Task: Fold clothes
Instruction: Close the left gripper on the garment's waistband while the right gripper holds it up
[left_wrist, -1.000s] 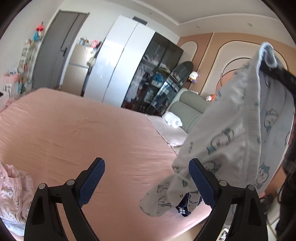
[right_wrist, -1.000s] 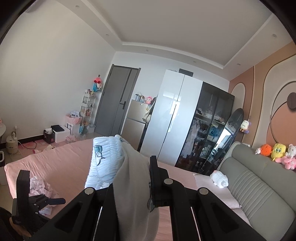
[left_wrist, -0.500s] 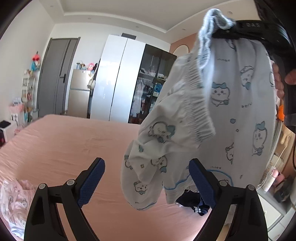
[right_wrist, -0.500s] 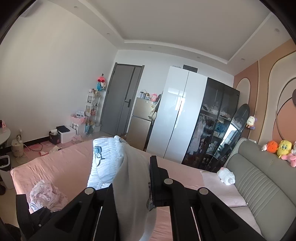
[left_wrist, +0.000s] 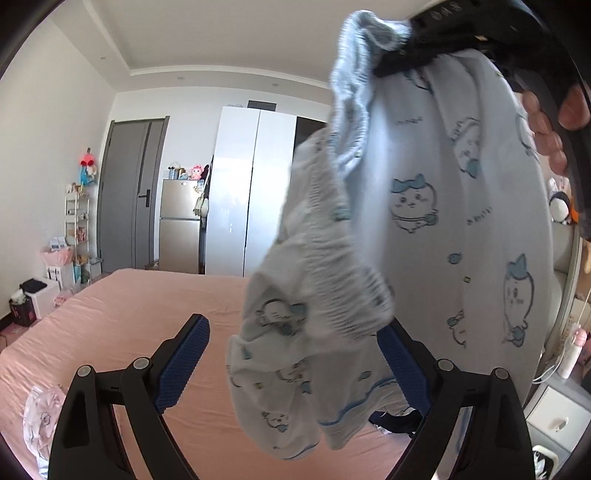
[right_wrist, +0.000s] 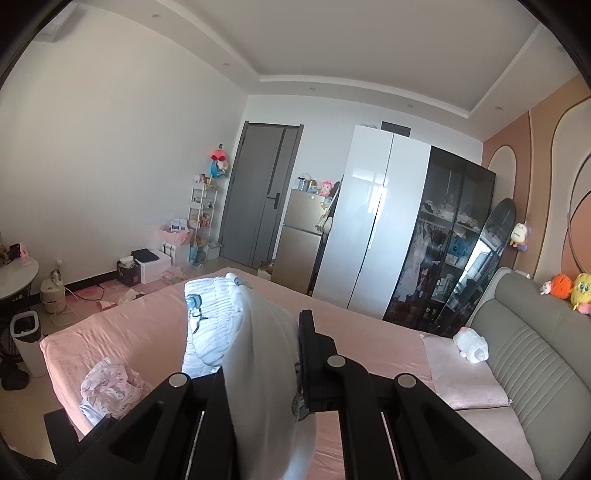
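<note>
A pale blue garment with cartoon prints and an elastic waistband hangs in the air above the pink bed. My right gripper is shut on its waistband; it also shows at the top right of the left wrist view. My left gripper is open and empty, just below the hanging cloth, with the lower folds between its fingers. A crumpled pink garment lies at the bed's near left edge and shows in the right wrist view too.
A dark garment lies on the bed behind the hanging cloth. A white wardrobe, dark glass cabinet, small fridge and grey door stand at the far wall. A grey headboard is at the right.
My right gripper has lifted the blue garment higher and closer to the left camera. My left gripper has tilted up and come under the cloth, still open.
</note>
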